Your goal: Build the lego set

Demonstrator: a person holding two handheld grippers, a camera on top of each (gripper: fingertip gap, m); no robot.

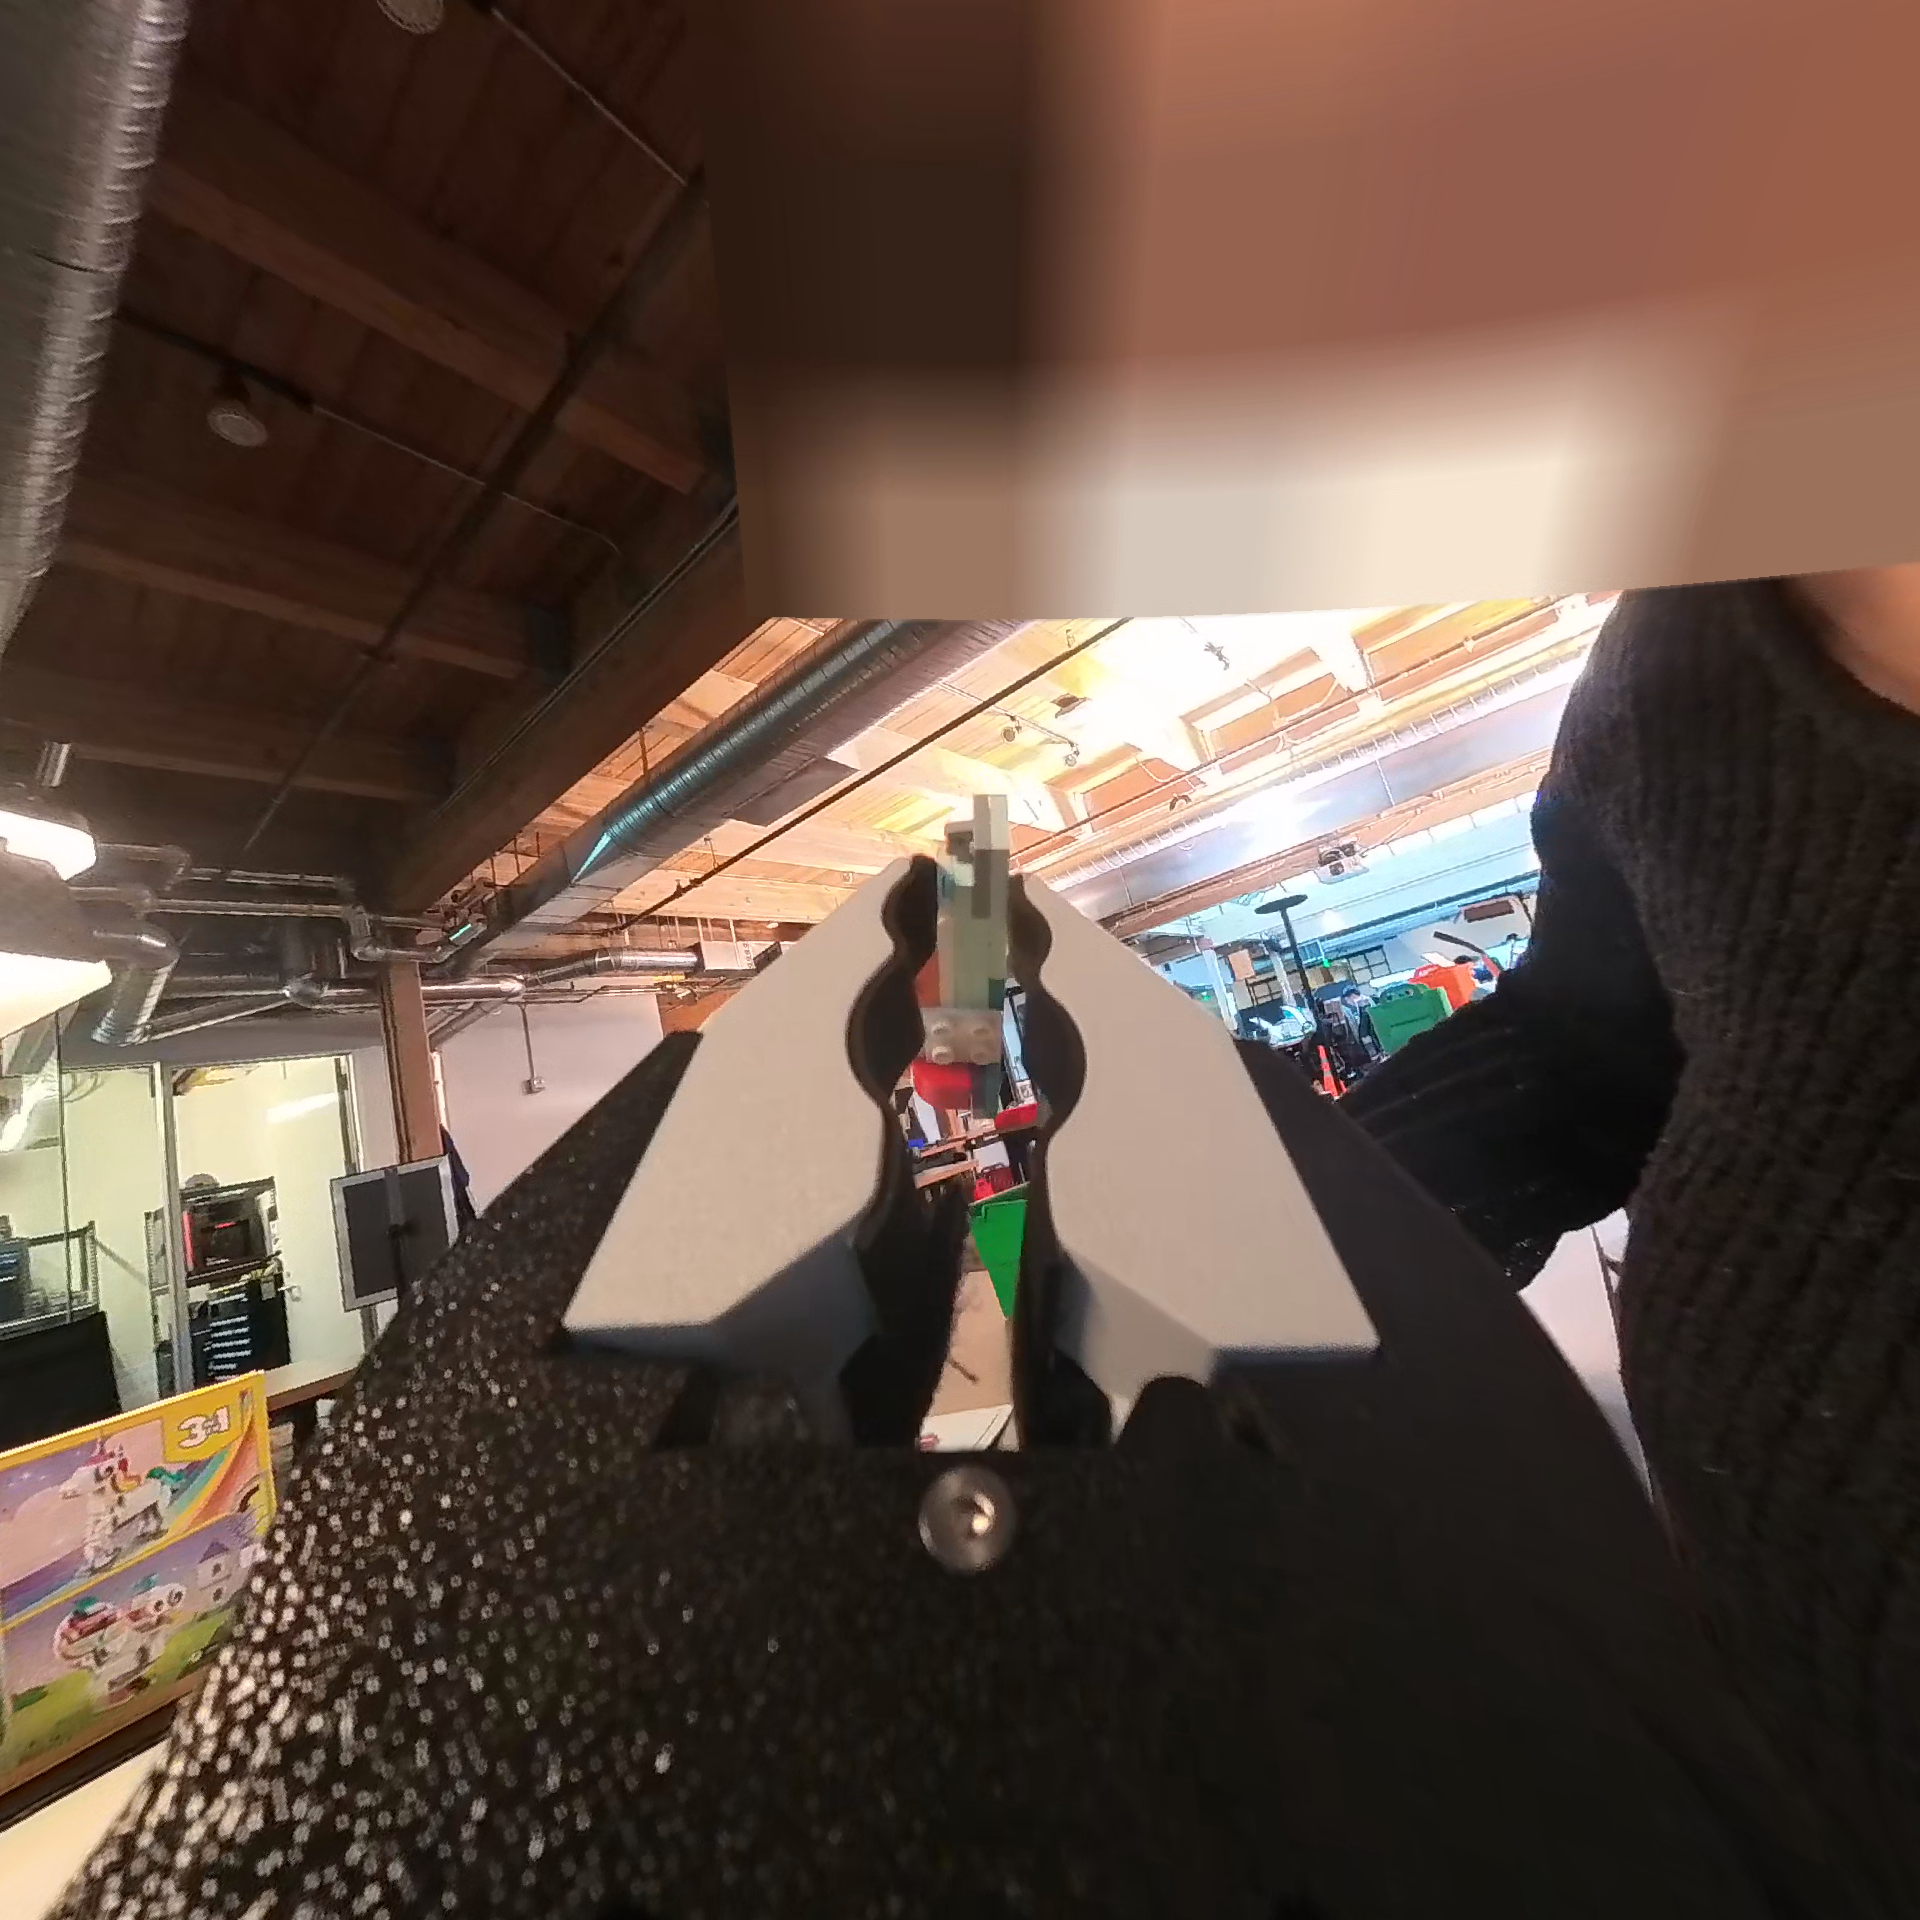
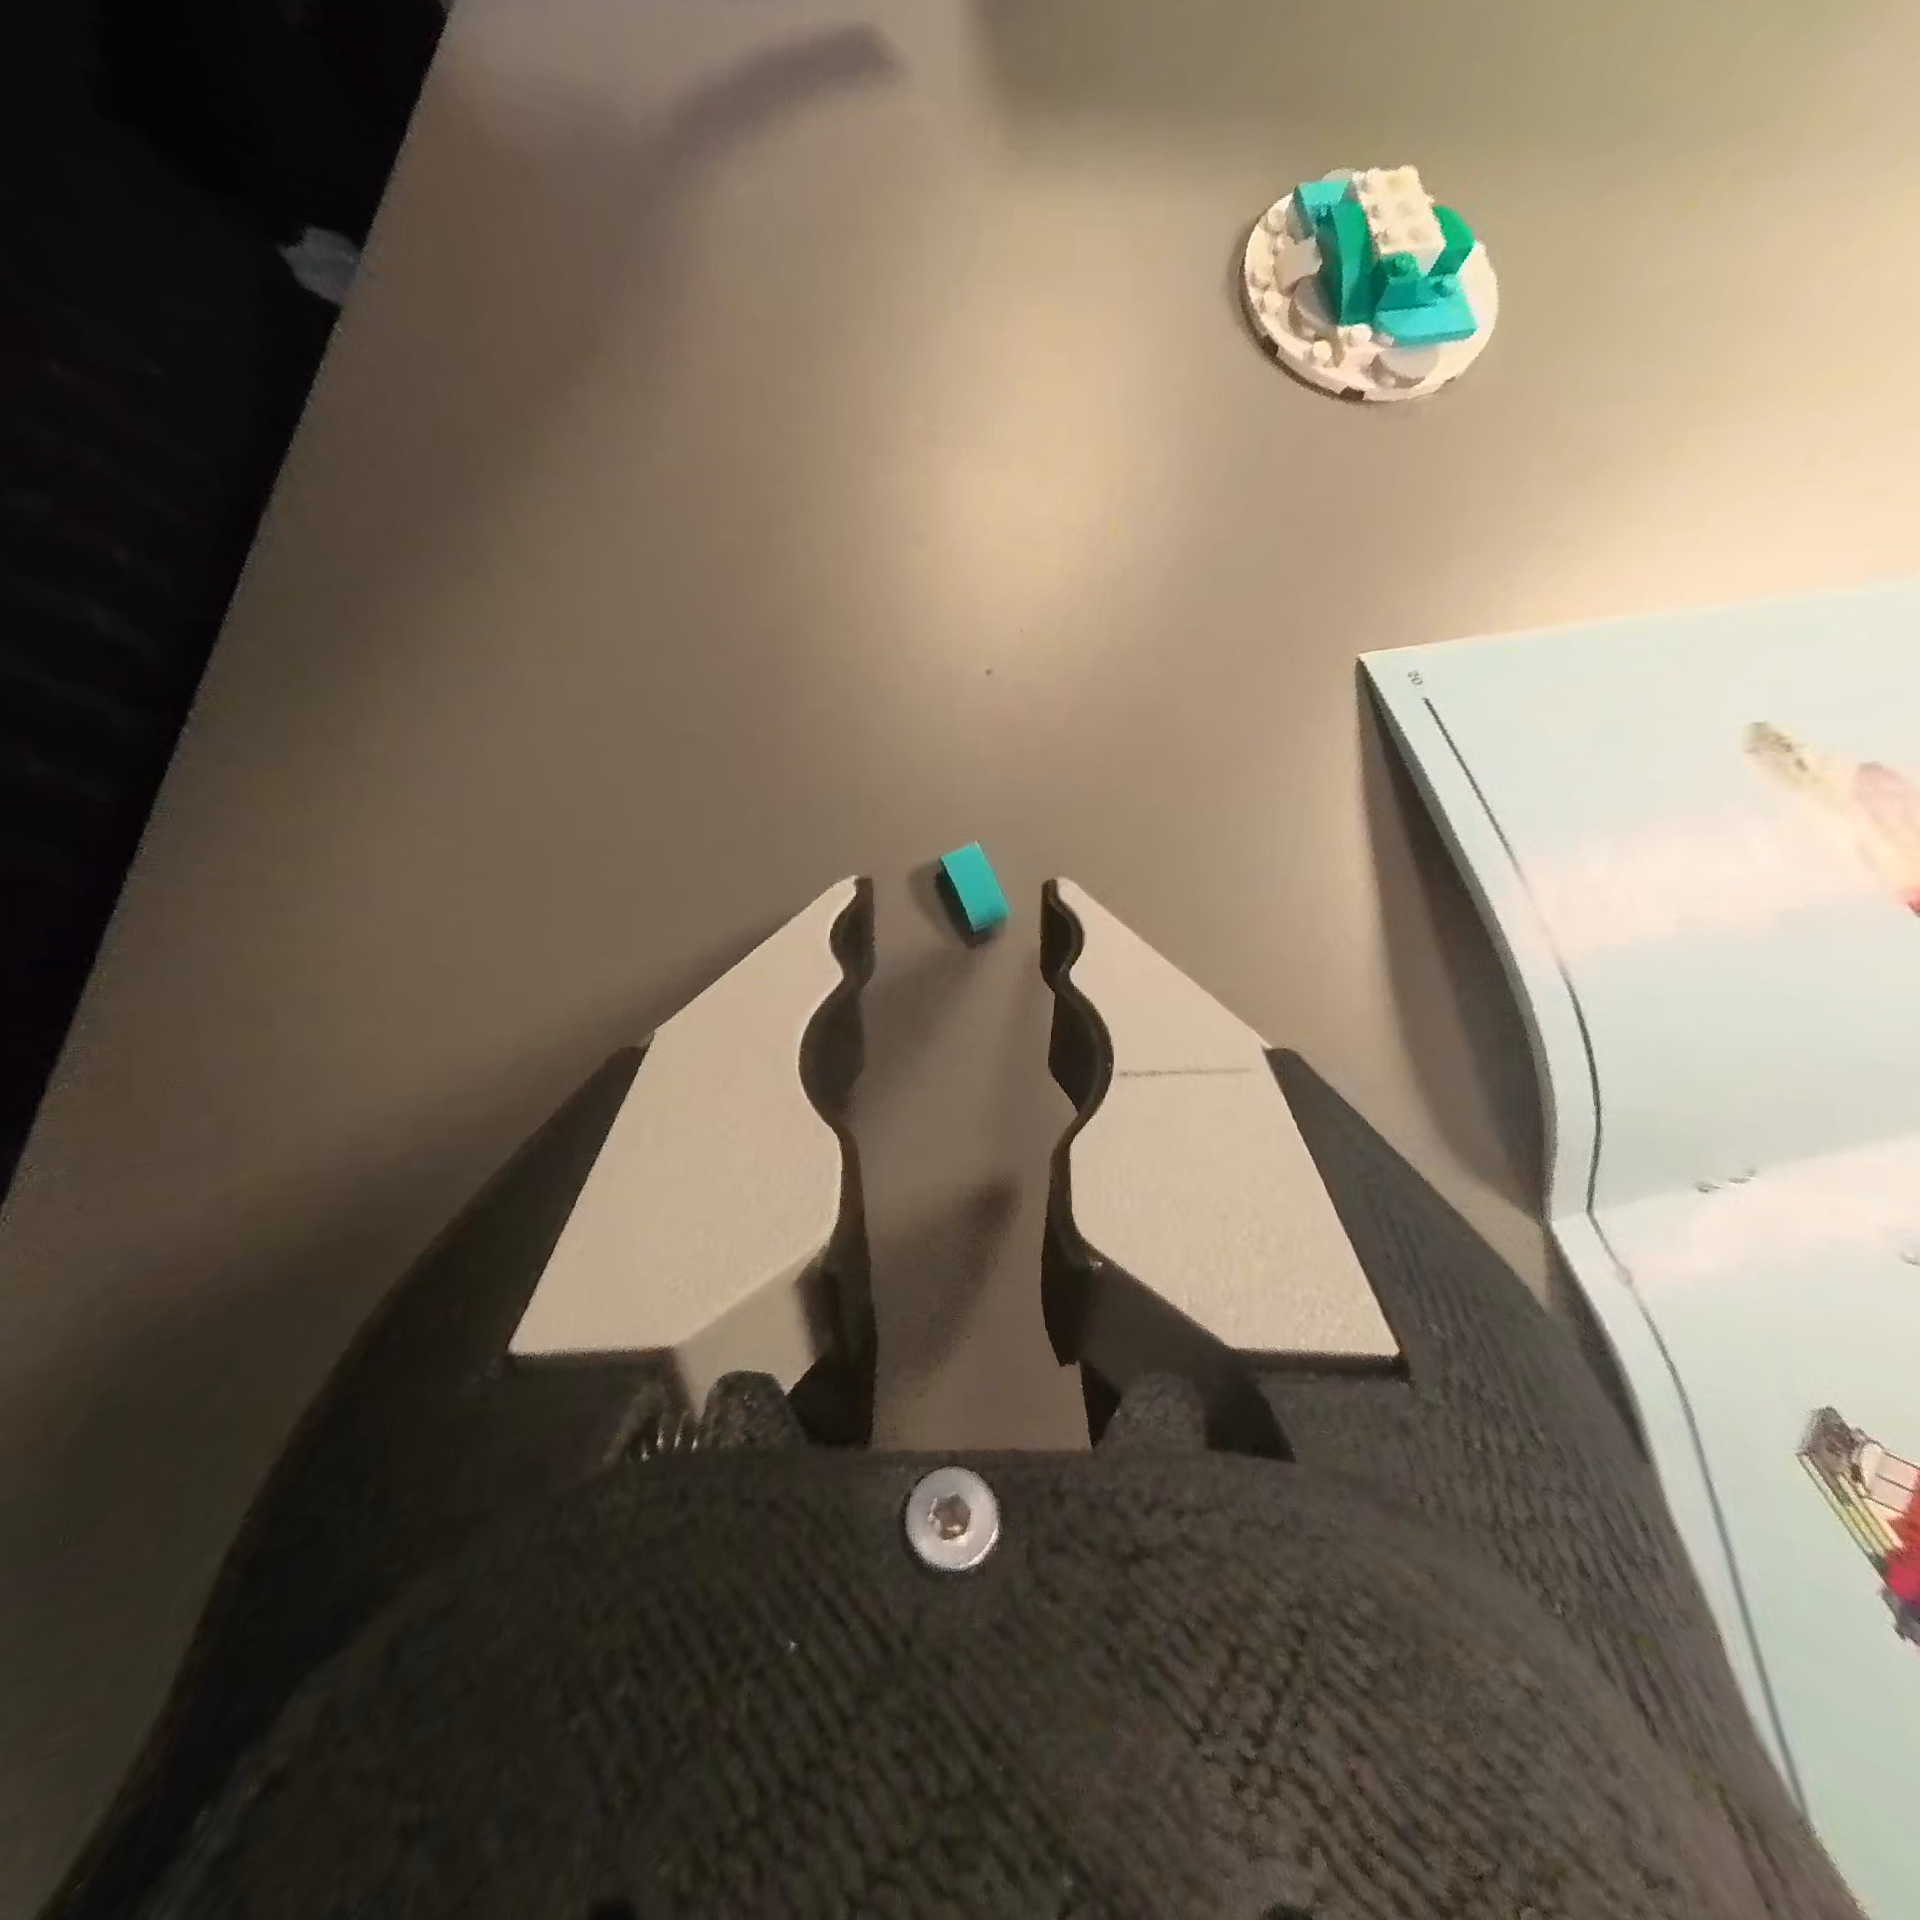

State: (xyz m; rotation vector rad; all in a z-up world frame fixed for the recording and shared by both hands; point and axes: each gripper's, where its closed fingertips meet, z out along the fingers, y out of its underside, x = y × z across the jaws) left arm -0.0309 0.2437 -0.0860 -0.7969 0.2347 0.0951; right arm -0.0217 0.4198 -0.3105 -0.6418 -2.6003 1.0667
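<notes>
Up at the left, the left gripper [image 1: 971,883] is raised toward the ceiling, clamped on a small lego assembly [image 1: 975,935] whose far side is hidden. Rightward, the right gripper [image 2: 956,888] hangs open and empty over the table [image 2: 727,520]; the teal brick [image 2: 974,896] lies between its fingertips, long axis slanted across the gap.

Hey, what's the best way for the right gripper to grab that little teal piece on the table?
Come straight down with the open right gripper and pinch the teal piece across its two long flat sides. It lies skewed between the fingertips, so probably twist the gripper slightly to match first.
</notes>
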